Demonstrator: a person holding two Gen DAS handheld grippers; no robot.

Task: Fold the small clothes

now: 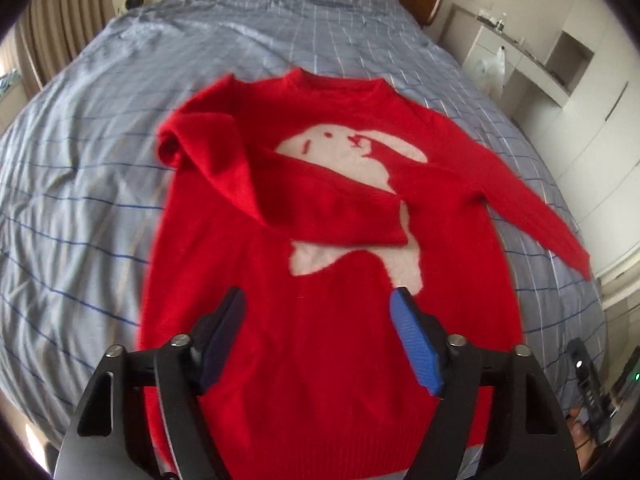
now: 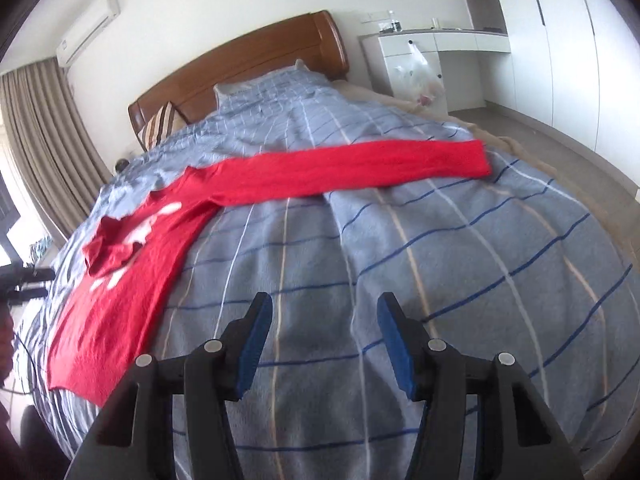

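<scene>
One sleeve folded, one to go
Red sweater (image 1: 320,320) lies flat on the bed (image 1: 80,200); both claws, left (image 1: 318,336) and right (image 2: 324,344), spread, empty. Pinch the outstretched sleeve (image 2: 360,164) near its cuff, lay it squarely across the chest

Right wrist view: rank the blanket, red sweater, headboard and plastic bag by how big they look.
1. Blanket, fills most of the view.
2. Red sweater.
3. Headboard, though distance shrinks it.
4. Plastic bag, smallest, also far away.
</scene>
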